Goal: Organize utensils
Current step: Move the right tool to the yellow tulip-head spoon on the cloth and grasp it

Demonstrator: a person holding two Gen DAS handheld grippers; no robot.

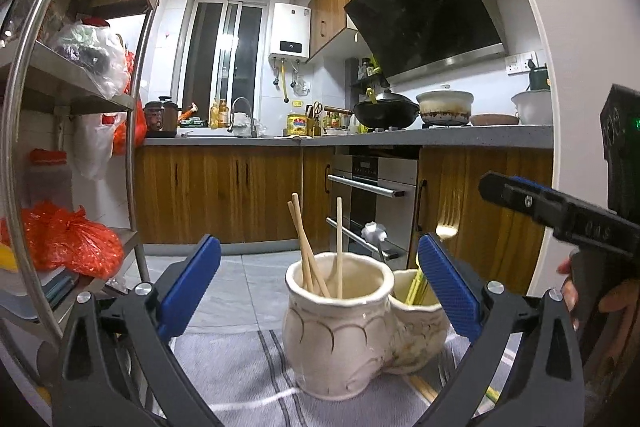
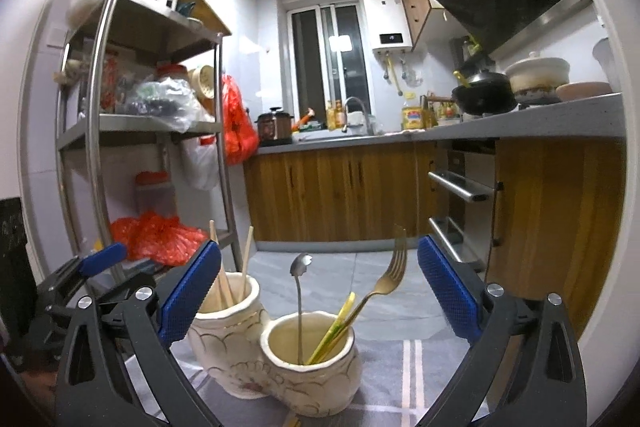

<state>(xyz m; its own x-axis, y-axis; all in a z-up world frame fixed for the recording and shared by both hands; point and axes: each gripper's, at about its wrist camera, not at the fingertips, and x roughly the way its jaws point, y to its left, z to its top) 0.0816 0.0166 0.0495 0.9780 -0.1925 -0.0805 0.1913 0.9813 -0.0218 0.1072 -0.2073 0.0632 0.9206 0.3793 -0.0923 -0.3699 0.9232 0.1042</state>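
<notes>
A cream ceramic holder with two joined pots [image 1: 336,331] [image 2: 316,367] stands on a grey striped cloth [image 1: 240,367]. One pot holds wooden chopsticks [image 1: 310,251] [image 2: 245,267]. The other holds a gold fork [image 1: 446,223] [image 2: 390,279], a silver spoon [image 2: 300,303] and yellow-green sticks [image 2: 336,323]. My left gripper [image 1: 320,283] is open just short of the chopstick pot, nothing between its pads. My right gripper [image 2: 320,291] is open too, facing the fork pot, its pads off the utensils. A finger [image 1: 516,193] of the right gripper shows at the right of the left wrist view.
A steel shelf rack [image 2: 96,131] with red bags [image 1: 76,243] stands close on the left. Wooden cabinets, an oven [image 1: 372,195] and a grey counter [image 2: 520,123] with a wok lie ahead. A few loose utensils [image 1: 444,367] lie on the cloth beside the holder.
</notes>
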